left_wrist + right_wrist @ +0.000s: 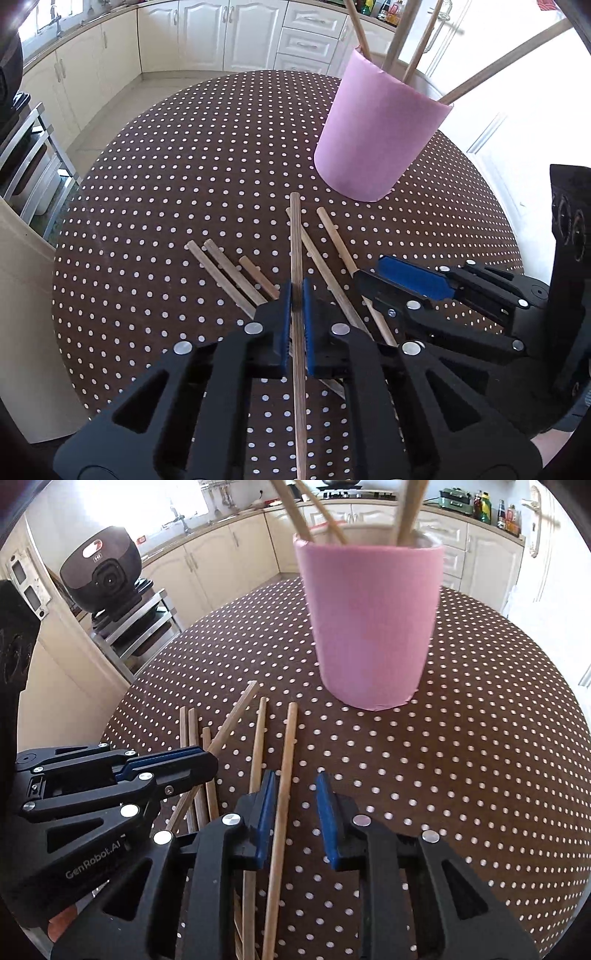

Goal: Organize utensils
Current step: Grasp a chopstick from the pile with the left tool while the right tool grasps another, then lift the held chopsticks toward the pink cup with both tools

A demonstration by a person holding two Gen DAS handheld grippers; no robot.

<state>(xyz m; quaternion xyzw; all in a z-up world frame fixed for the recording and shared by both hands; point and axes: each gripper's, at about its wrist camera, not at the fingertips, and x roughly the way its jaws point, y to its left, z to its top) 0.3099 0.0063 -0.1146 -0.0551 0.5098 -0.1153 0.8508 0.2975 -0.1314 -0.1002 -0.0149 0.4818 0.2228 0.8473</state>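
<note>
Holder (pixel 369 627): plain pink, no pattern.
Chopsticks (pixel 227 267): light tan wood, bare.
Clamped chopstick (pixel 296 258): slightly darker brown wood.
Tablecloth (pixel 166 184): dark brown with evenly spaced white dots.
Left gripper (pixel 296 295): black body, blue pads, silver rivets.
Right gripper (pixel 295 797): black body, blue pads, silver rivets.
Cabinets (pixel 207 33): cream.
Cooker (pixel 99 572): dark brown-black, glossy.

Two fisheye views look forward and down from just behind each tool's jaws, close above a dotted surface (pixel 166 192). Both face a pink cup (pixel 380 133) near ahead, perhaps nearer in the right view. Both show the cup, loose wooden sticks (pixel 284 760) and kitchen cabinets (pixel 207 33) beyond.
</note>
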